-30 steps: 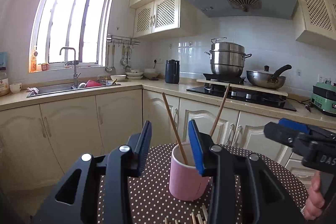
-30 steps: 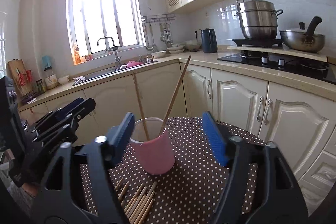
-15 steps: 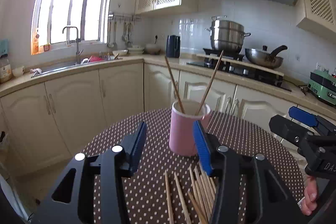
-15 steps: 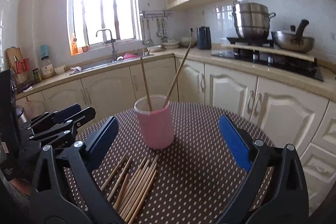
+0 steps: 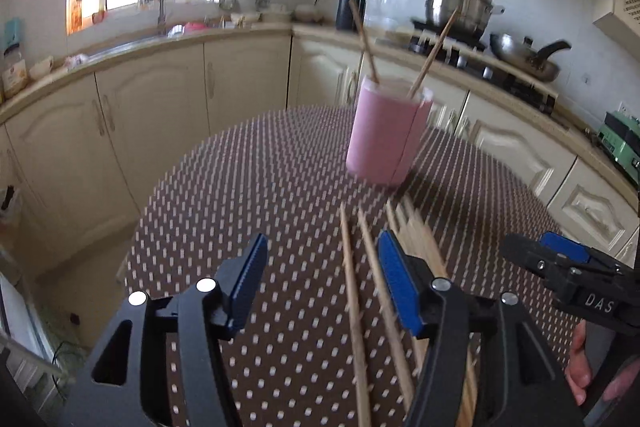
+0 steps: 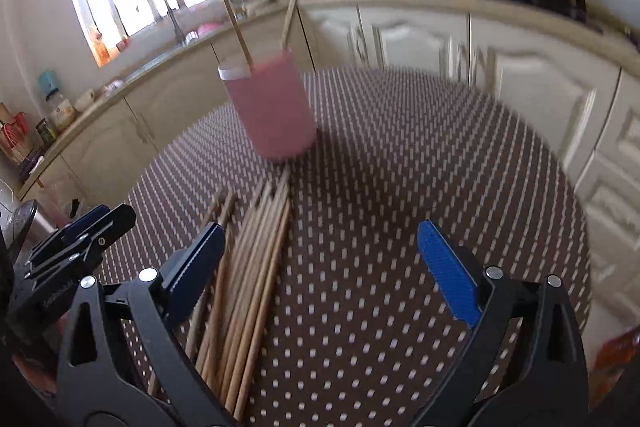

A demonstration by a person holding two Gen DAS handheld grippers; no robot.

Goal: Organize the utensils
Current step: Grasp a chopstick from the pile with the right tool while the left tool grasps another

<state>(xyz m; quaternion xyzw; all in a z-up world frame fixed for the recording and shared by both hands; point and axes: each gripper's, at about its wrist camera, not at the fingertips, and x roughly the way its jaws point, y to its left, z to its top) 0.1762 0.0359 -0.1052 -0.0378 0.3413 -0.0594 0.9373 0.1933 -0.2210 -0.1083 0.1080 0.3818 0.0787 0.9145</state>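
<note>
A: We see the pink cup (image 5: 386, 135) at the far side of the dotted counter (image 5: 260, 187), two chopsticks (image 5: 362, 35) standing in it. The loose chopsticks (image 6: 252, 267) lie near us.

B: Our left gripper (image 5: 320, 281) has just been widening, about half open and holding nothing. Our right gripper (image 6: 320, 267) is spread wide above them, also holding nothing.

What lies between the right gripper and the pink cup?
In the right wrist view, loose chopsticks and dotted tablecloth lie between the right gripper and the pink cup.
</note>
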